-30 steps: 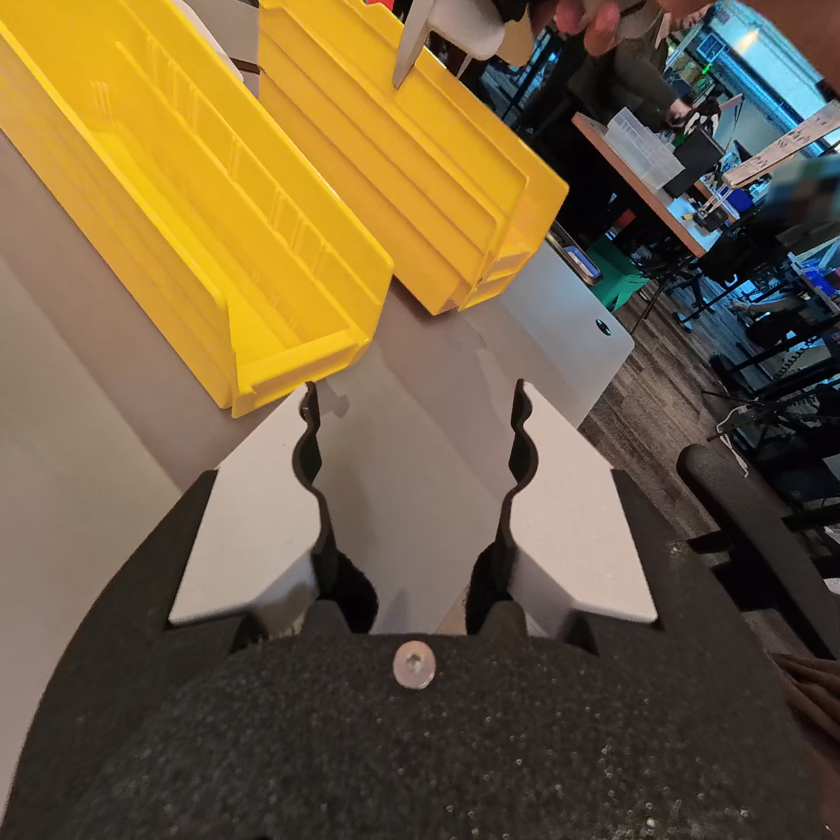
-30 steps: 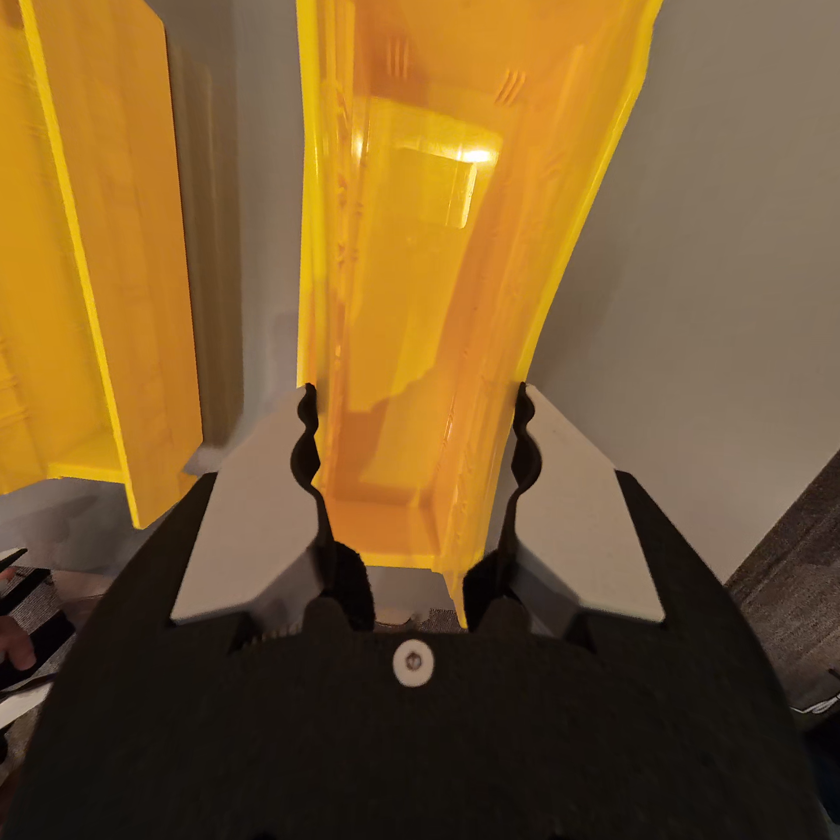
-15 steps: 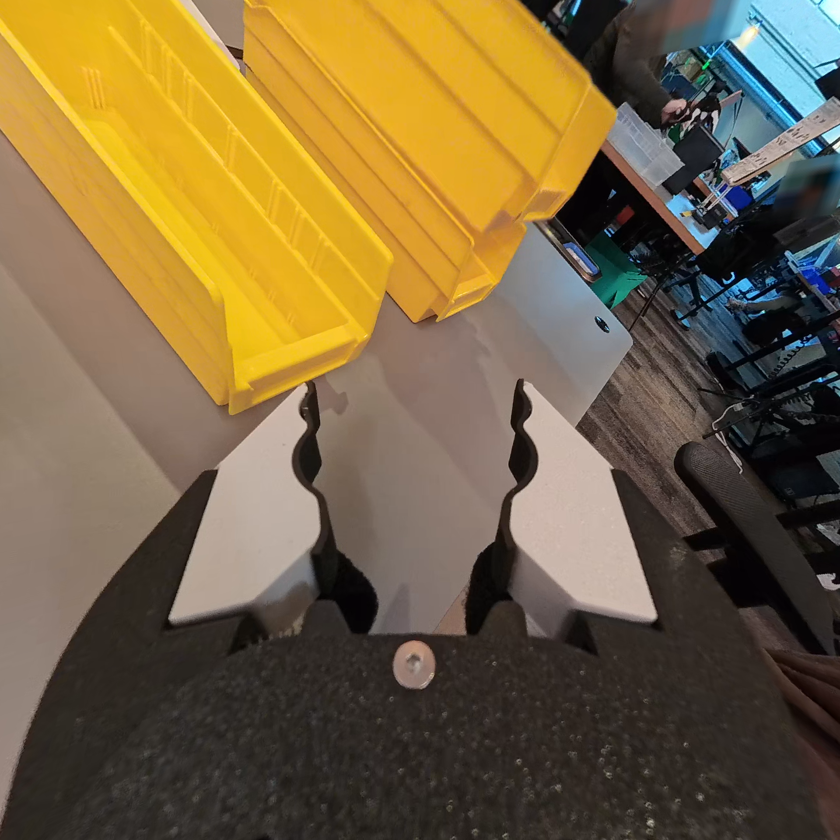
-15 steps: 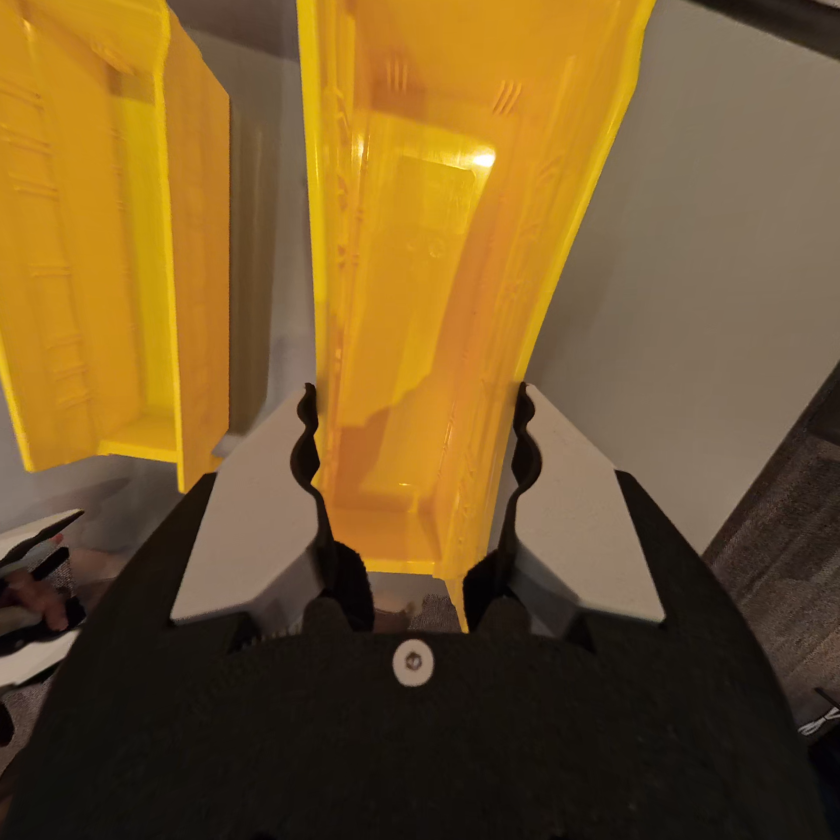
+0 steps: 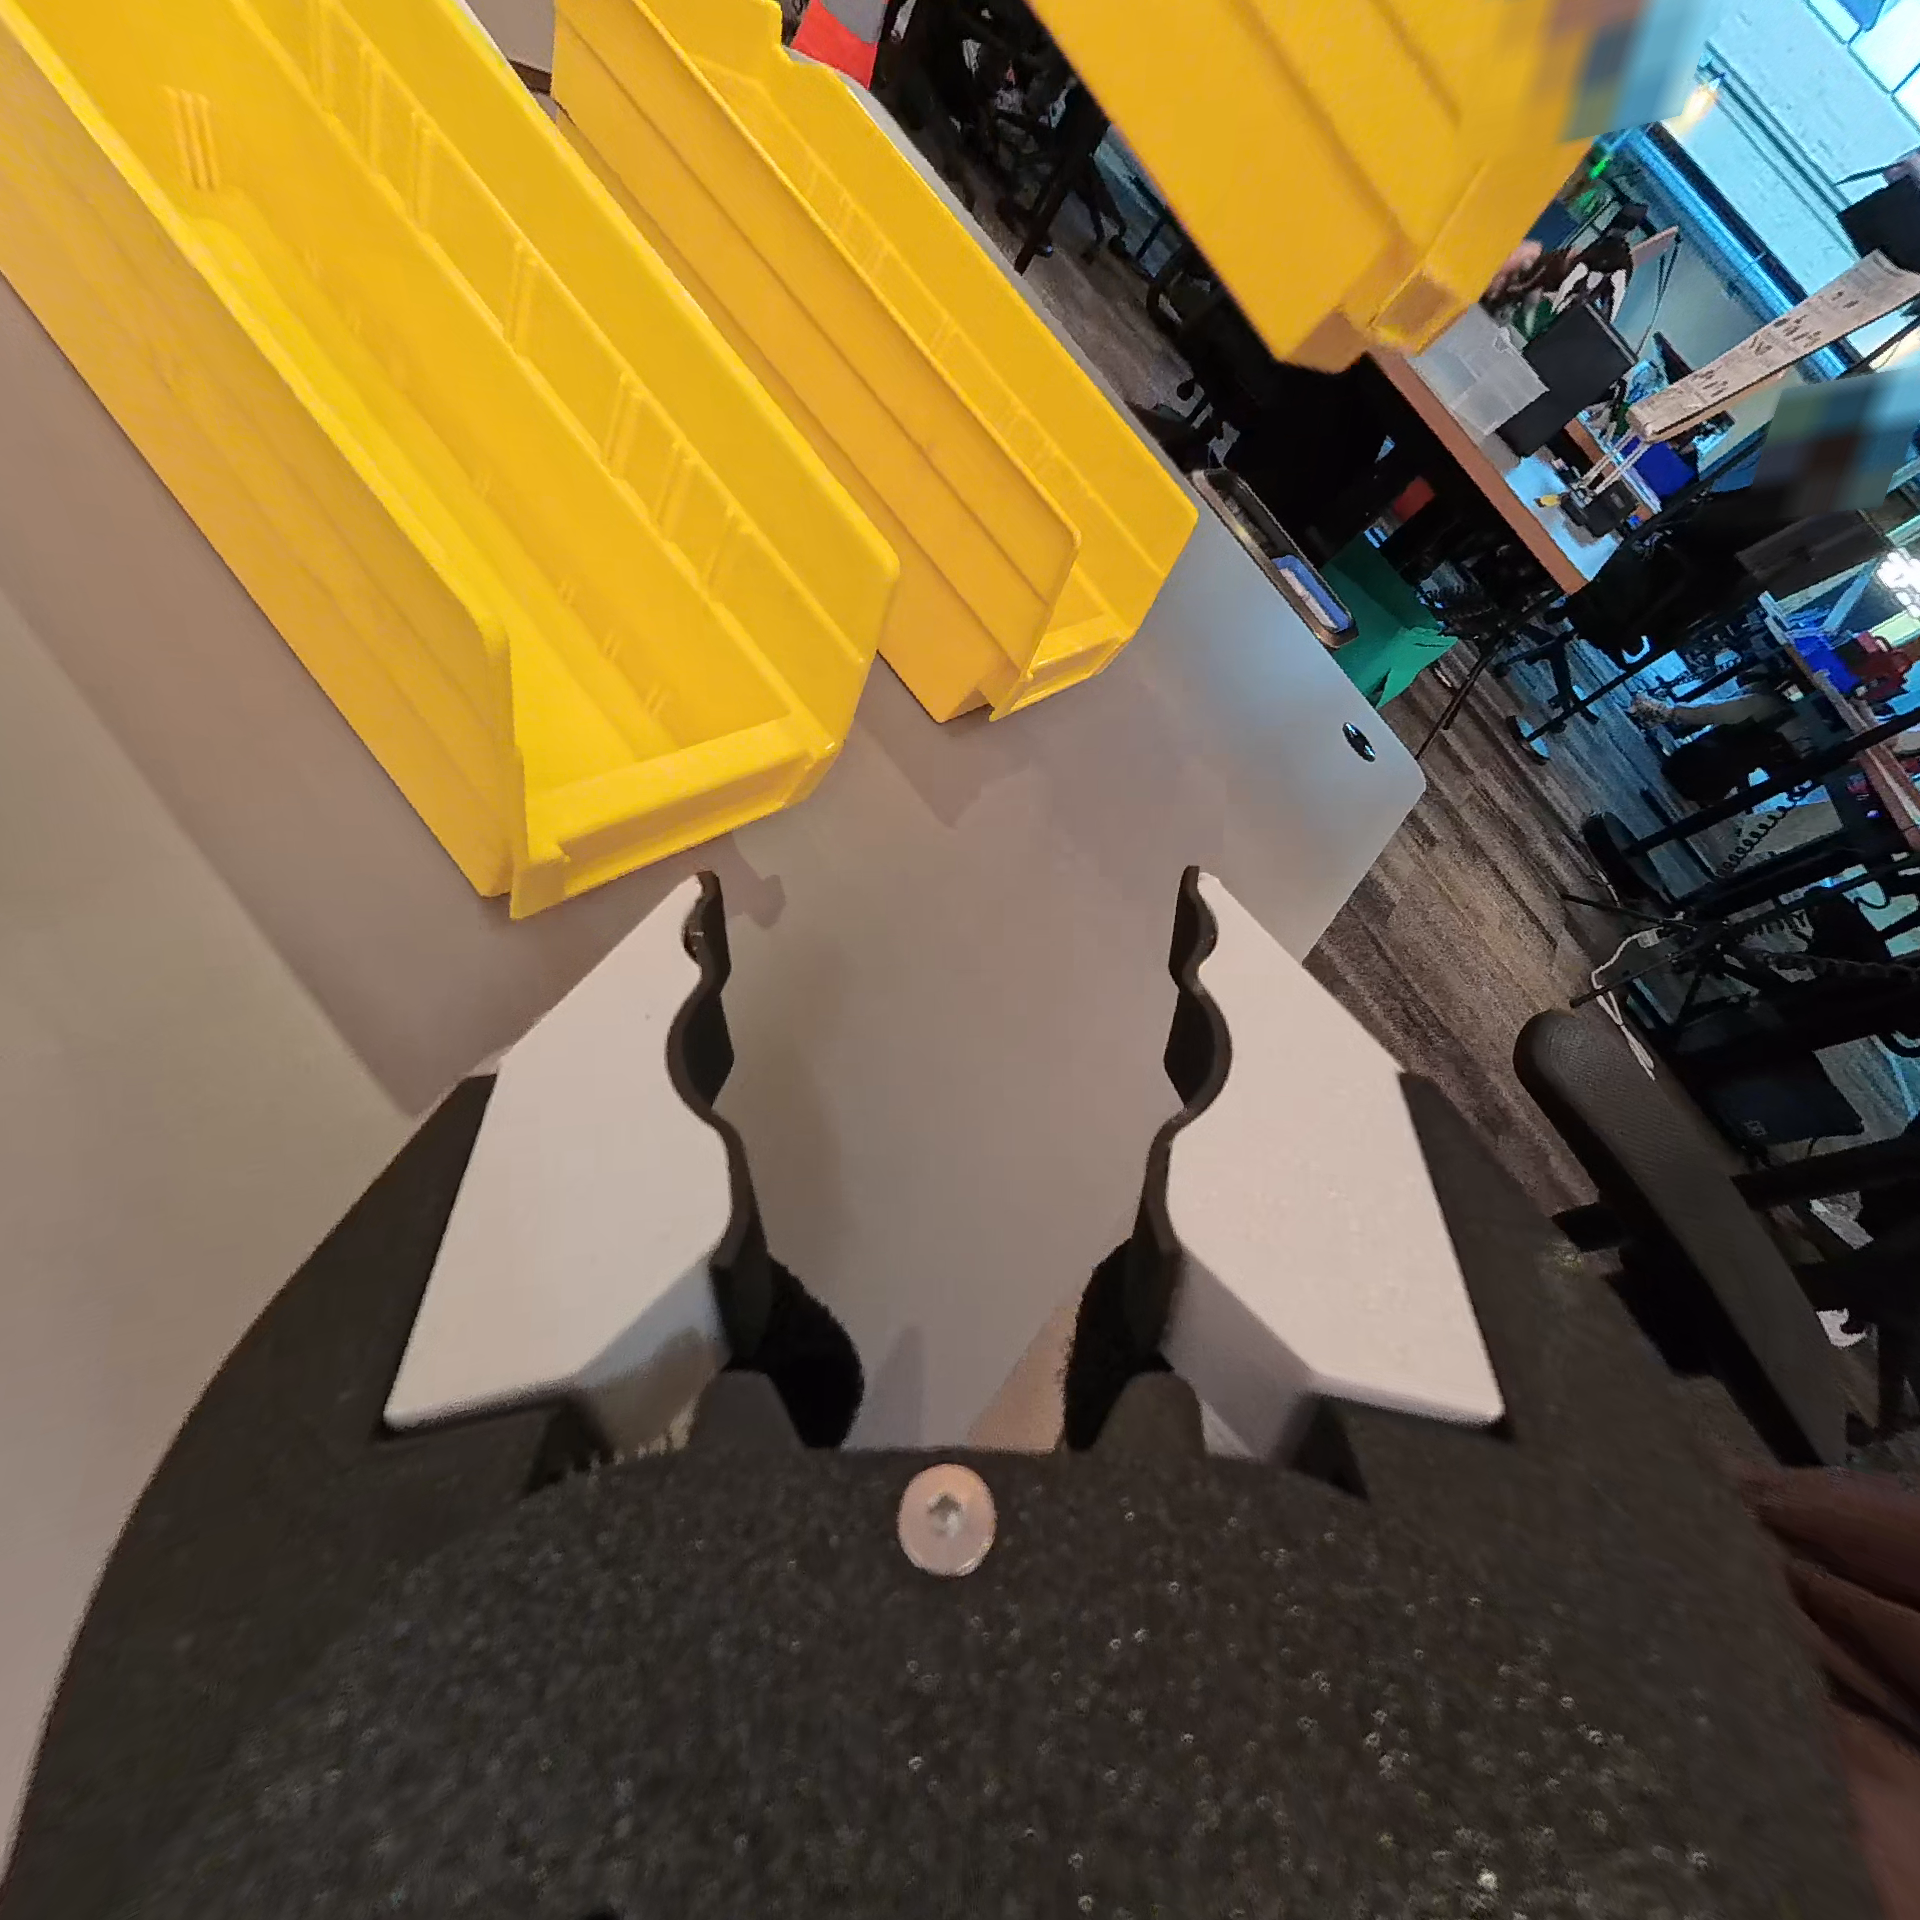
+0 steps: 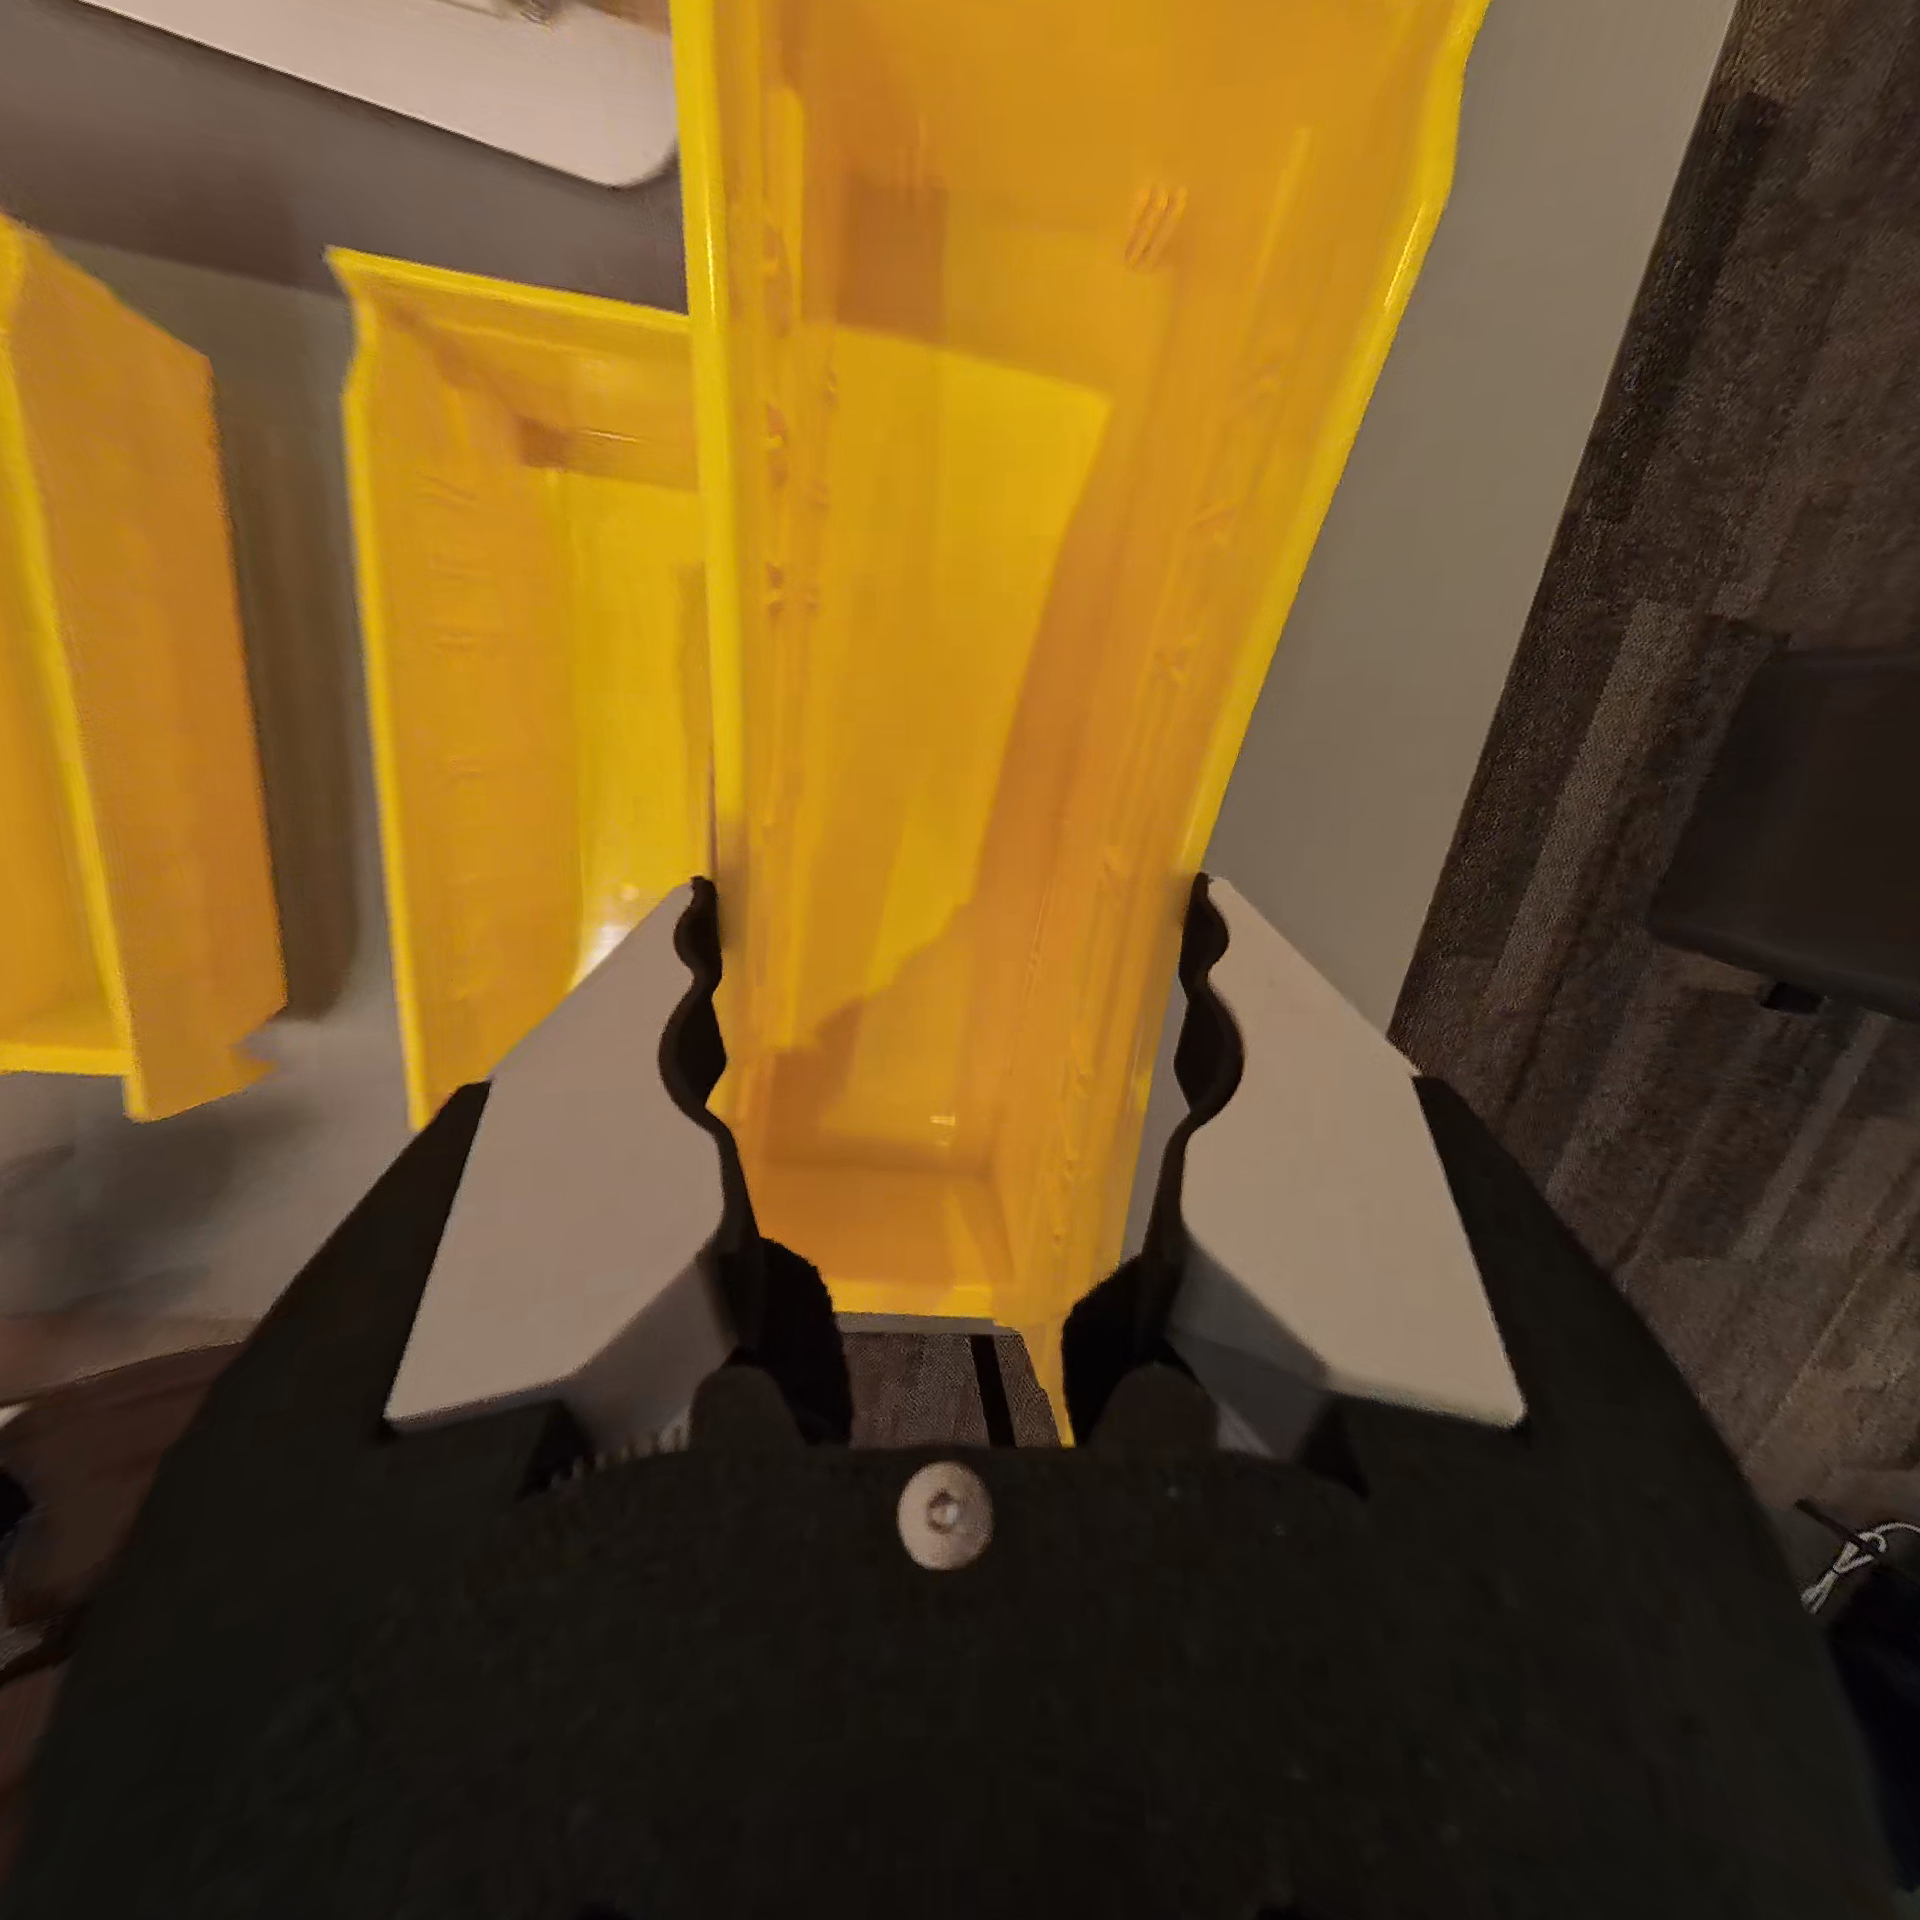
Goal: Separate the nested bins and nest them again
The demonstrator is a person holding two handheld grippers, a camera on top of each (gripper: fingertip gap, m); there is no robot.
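Three long yellow bins show. In the left wrist view two lie side by side on the grey table (image 5: pixel 1195 748): the near bin (image 5: pixel 468 468) and the far bin (image 5: pixel 883 395). A third bin (image 5: pixel 1299 156) hangs in the air at the top right. My left gripper (image 5: pixel 945 904) is open and empty just above the table, by the near bin's front end. In the right wrist view my right gripper (image 6: pixel 951 894) is shut across the width of the lifted bin (image 6: pixel 987 623). Below it lie the far bin (image 6: pixel 499 623) and the near bin (image 6: pixel 114 675).
The table's edge and rounded corner (image 5: pixel 1382 769) are to the right, with dark wood floor (image 6: pixel 1662 727) beyond. A black chair (image 5: pixel 1662 1195) stands close to the table. Desks with clutter (image 5: pixel 1558 468) fill the room behind.
My right gripper has raised its bin up out of the far bin, which now lies bare on the table. My left gripper has barely moved.
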